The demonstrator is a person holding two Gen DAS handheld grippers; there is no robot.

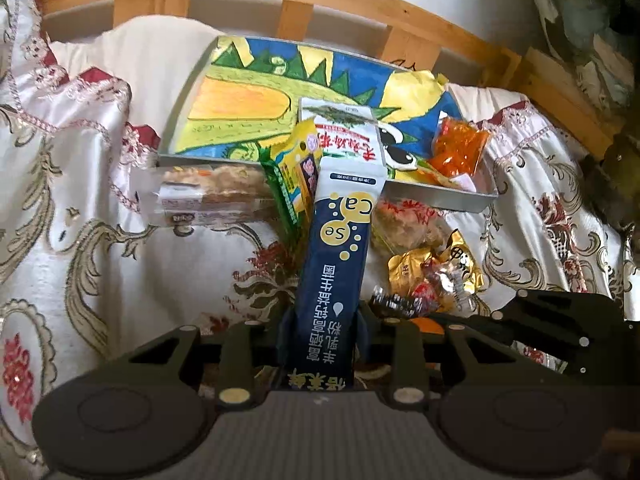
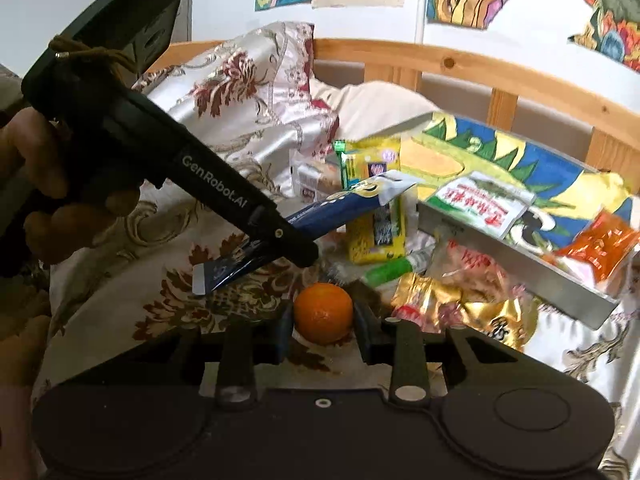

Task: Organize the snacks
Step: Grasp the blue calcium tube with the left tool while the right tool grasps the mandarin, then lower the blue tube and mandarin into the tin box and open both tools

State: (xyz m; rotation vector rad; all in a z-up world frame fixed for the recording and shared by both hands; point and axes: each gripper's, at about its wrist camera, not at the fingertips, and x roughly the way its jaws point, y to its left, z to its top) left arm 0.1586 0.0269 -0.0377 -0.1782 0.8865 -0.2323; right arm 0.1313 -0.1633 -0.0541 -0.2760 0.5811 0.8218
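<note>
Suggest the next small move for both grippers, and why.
Probably carry both loads over the tray and release. The left gripper pinches the blue sachet, the right gripper holds the orange, and other snacks already lie inside.

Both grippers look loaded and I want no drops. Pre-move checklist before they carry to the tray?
1. Left gripper shut on the blue sachet: ok, held near its lower end, long end sticking out forward.
2. Right gripper shut on the orange: ok, fingers on both sides.
3. Sachet clear of the bedspread: ok in the right wrist view, it hangs in the air.
4. Free space in the tray: ok, its left part is bare; a white packet and an orange packet lie at the right.
5. Path over the loose snacks in front of the tray: cannot tell.
6. Grip firmness on the orange: cannot tell.
</note>
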